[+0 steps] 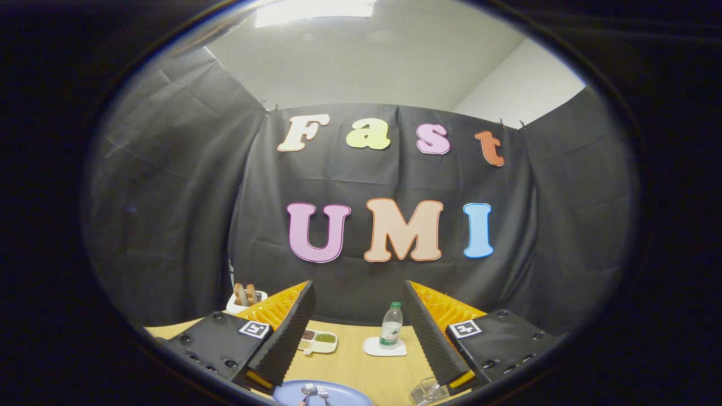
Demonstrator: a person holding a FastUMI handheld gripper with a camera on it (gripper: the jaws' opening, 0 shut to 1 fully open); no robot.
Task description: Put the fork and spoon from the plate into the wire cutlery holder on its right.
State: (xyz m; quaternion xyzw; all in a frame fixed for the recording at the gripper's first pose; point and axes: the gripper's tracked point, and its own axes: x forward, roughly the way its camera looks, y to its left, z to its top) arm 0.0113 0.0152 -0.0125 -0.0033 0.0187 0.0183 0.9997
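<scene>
A blue plate [344, 390] lies on the wooden table just below and between my fingers. On it rest a spoon [308, 390] and, to its right, a fork [322, 393]; only their upper ends show. The wire cutlery holder [427, 390] stands to the right of the plate, under my right finger [431, 332]. My gripper [359, 332] hovers above the table, open wide, with nothing between its ridged black fingers.
A water bottle [391, 325] stands on a white coaster [384, 347] beyond the fingers. A small divided tray [317, 340] with grains lies to its left. A white holder with round wooden pieces [246, 296] sits at the far left against the black cloth wall.
</scene>
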